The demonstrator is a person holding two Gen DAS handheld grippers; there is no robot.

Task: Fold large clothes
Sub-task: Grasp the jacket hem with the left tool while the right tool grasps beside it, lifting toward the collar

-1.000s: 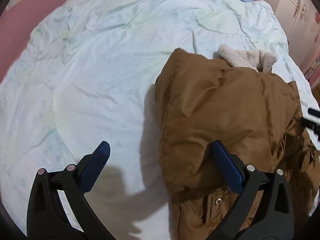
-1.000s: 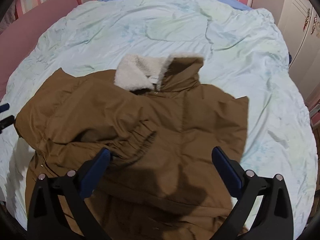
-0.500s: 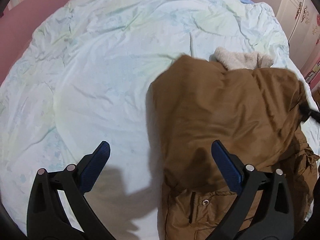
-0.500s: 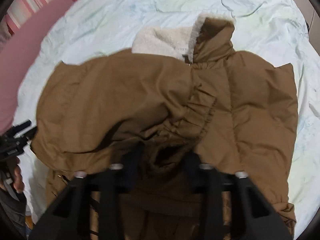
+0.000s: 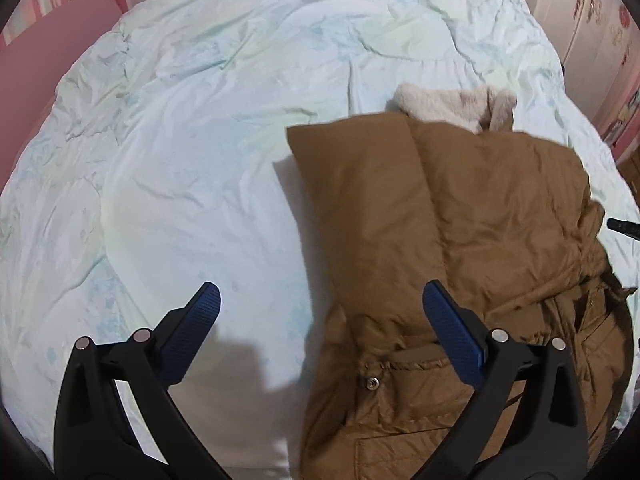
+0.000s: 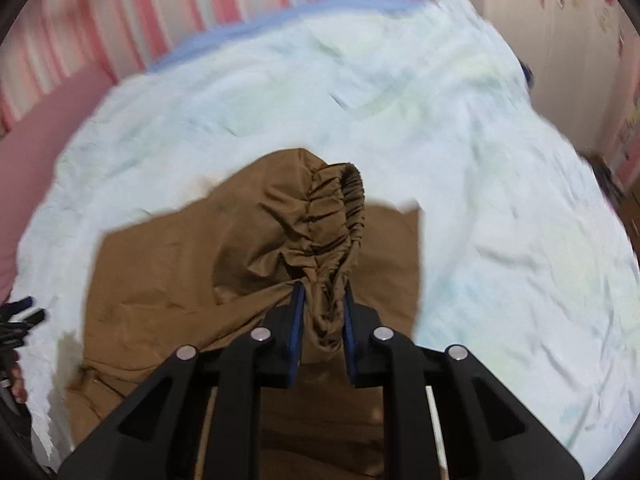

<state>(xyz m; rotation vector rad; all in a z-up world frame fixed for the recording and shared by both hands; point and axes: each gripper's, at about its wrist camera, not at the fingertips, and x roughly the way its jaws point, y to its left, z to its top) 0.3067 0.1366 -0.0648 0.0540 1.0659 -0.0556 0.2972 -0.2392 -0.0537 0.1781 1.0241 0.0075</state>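
Note:
A brown padded jacket [image 5: 460, 240] with a cream fleece collar [image 5: 448, 104] lies on the pale bed, its left side folded over the body. My left gripper [image 5: 320, 304] hangs open above the jacket's left edge, with the right finger over brown cloth and the left finger over bare bedding. In the right wrist view my right gripper [image 6: 322, 300] is shut on the sleeve cuff [image 6: 332, 216], whose gathered elastic end bulges up beyond the fingertips. The rest of the jacket [image 6: 160, 280] spreads below and to the left. The view is blurred.
A pale green-white duvet [image 5: 200, 140] covers the bed. A pink pillow [image 5: 24, 80] lies at the left, and a striped pink wall [image 6: 160, 0] stands behind. A cabinet [image 5: 592, 20] is at the right. Another black tool tip [image 5: 622, 226] shows at the right edge.
My right gripper went from open to shut on the sleeve cuff and has lifted it. The jacket's left side now lies flatter. The left gripper stayed open and barely moved.

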